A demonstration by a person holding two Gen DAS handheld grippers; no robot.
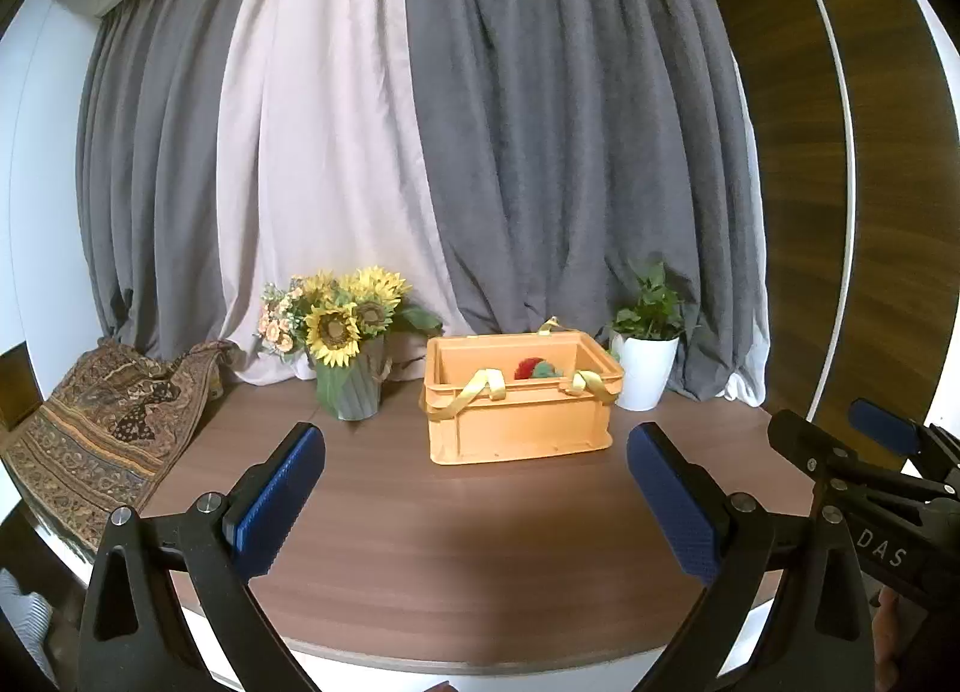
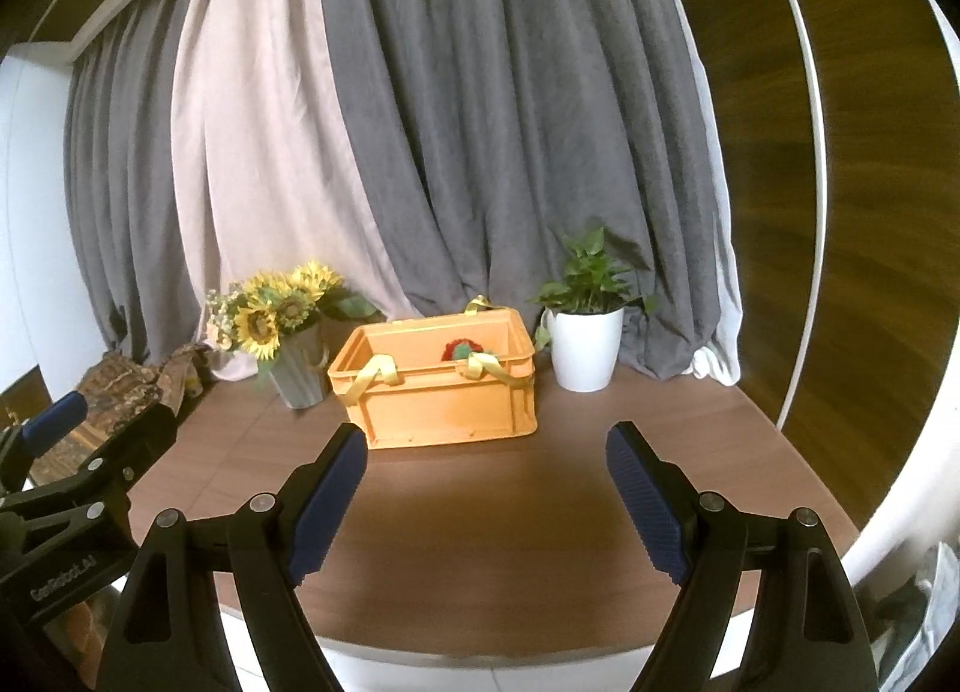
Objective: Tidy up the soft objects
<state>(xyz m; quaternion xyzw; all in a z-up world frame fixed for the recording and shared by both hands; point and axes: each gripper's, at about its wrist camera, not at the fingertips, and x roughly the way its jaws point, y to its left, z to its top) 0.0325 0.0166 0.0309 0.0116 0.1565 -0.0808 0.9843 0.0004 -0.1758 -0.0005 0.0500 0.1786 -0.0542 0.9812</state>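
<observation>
We see one orange plastic crate (image 1: 521, 428) standing mid-desk (image 1: 420, 542), ribbed and rectangular, with a fuzzy red-and-green soft toy (image 1: 536, 370) inside and yellow ribbon straps (image 1: 480, 392) draped over its rim. Our left claw (image 1: 477, 488) and right claw (image 2: 486, 488) both hover apart, holding nothing. Behind stand one sunflower vase (image 1: 348, 386) and one white potted plant (image 1: 645, 368).

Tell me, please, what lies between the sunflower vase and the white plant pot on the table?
The orange crate stands between the sunflower vase and the white plant pot, apart from both; both wrist views show this.
</observation>
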